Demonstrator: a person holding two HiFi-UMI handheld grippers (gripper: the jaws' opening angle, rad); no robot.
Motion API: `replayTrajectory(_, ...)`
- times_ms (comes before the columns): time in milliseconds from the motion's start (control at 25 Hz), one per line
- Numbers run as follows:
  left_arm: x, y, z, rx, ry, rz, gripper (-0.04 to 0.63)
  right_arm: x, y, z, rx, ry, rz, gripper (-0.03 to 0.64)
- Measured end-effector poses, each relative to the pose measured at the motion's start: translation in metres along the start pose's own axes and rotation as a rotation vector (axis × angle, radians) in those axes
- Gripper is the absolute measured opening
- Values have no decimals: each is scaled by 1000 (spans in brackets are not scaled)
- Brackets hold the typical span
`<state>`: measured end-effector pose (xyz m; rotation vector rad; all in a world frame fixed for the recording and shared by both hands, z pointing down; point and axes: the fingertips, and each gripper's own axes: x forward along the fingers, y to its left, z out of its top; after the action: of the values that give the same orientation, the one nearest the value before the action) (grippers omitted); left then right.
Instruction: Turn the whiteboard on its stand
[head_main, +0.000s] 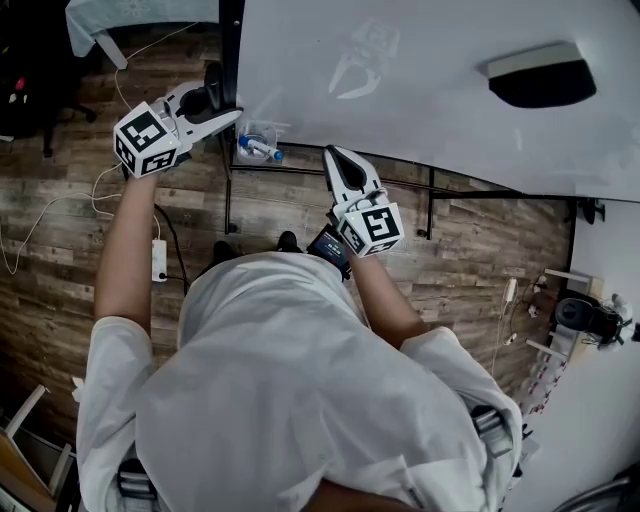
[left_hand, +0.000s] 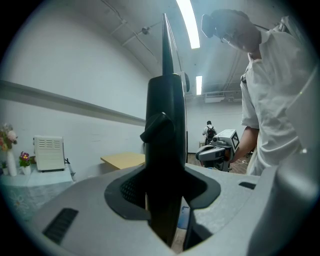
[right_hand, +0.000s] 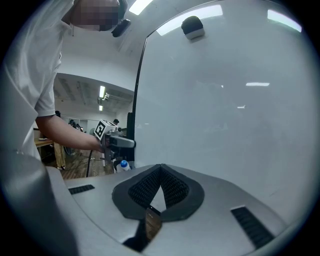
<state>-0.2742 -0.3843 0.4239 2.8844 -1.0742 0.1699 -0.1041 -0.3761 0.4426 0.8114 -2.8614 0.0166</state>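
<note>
The whiteboard (head_main: 420, 90) leans at a tilt in front of me, on its black stand (head_main: 430, 190). My left gripper (head_main: 222, 105) is shut on the board's black left frame edge (left_hand: 165, 150), which runs up between the jaws in the left gripper view. My right gripper (head_main: 335, 155) is shut and holds nothing. Its tips point at the lower part of the board face (right_hand: 225, 100), close to it. A black eraser (head_main: 540, 78) sticks to the board near its far right. Each gripper shows in the other's view: the right gripper (left_hand: 217, 150) and the left gripper (right_hand: 117, 141).
A small clear tray (head_main: 258, 145) with a blue-capped marker hangs by the frame under the left gripper. On the wooden floor lie a white power strip (head_main: 159, 260) and cables. A covered table (head_main: 120, 15) stands at the top left, and gear (head_main: 580, 315) sits at the right.
</note>
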Motion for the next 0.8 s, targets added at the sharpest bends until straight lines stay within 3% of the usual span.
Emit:
replayTrajectory(120,16,-10,7,2,5,6,178,-13,-9,2,2,-7,7,-3)
replayTrajectory(800,-13,0,14,-2,6,15,178,13,19,13,18,-31,19,-3)
